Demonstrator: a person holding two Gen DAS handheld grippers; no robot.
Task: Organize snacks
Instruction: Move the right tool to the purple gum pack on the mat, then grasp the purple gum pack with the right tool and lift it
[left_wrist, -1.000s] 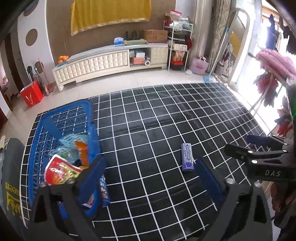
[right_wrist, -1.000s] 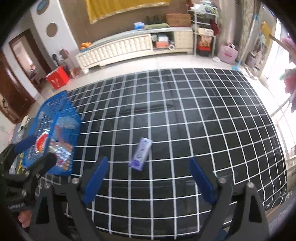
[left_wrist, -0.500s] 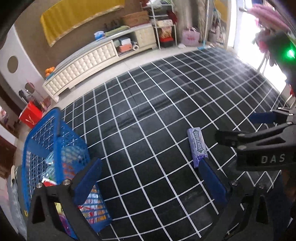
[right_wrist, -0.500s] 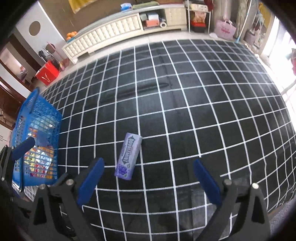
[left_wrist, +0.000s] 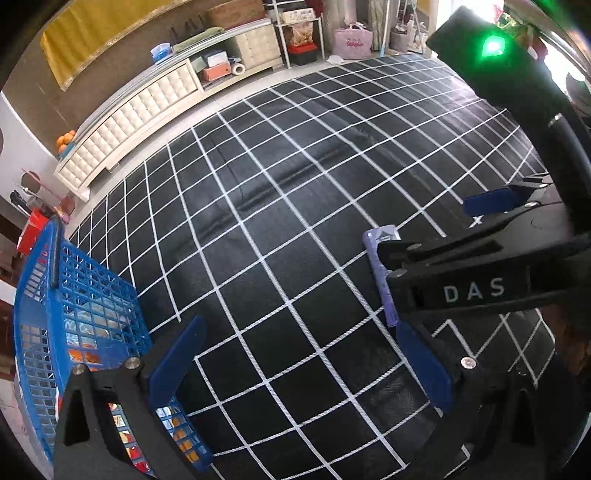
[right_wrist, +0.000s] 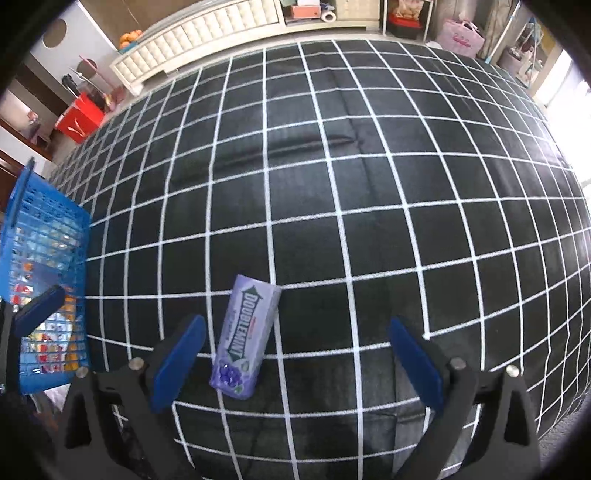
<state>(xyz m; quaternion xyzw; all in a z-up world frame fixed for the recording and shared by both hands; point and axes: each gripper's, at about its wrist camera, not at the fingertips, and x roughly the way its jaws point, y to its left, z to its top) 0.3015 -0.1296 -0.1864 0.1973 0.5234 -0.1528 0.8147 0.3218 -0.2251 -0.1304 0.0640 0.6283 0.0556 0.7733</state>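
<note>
Closest to us, our right gripper (right_wrist: 295, 354) hangs low over the mat with its blue pads spread wide, and the purple gum pack (right_wrist: 245, 338) lies flat on the black grid mat (right_wrist: 369, 177) between them, set toward the left pad and angled across the gap, not lined up with it. That offset is the main risk as we judge it: if we close from here, the left pad would likely reach the pack first and push or twist it, so that we pinch a corner and it slips out on the lift. The pack is slim and lies flat, so coming down too shallow could let the pads skate over the top, and too deep could snag the mat. Our left gripper (left_wrist: 306, 365) is also spread and holds nothing; it sits just left of the pack, and in its view the right gripper's black body covers most of the purple box, so the two tools could bump if both crowd in. Farther left stands the blue basket (left_wrist: 40, 280), already holding several bright packets and well apart from the pack. A long crease (right_wrist: 266, 151) runs across the mat beyond. Past the mat's far edge, the white cabinet (right_wrist: 207, 33) lines the wall.
</note>
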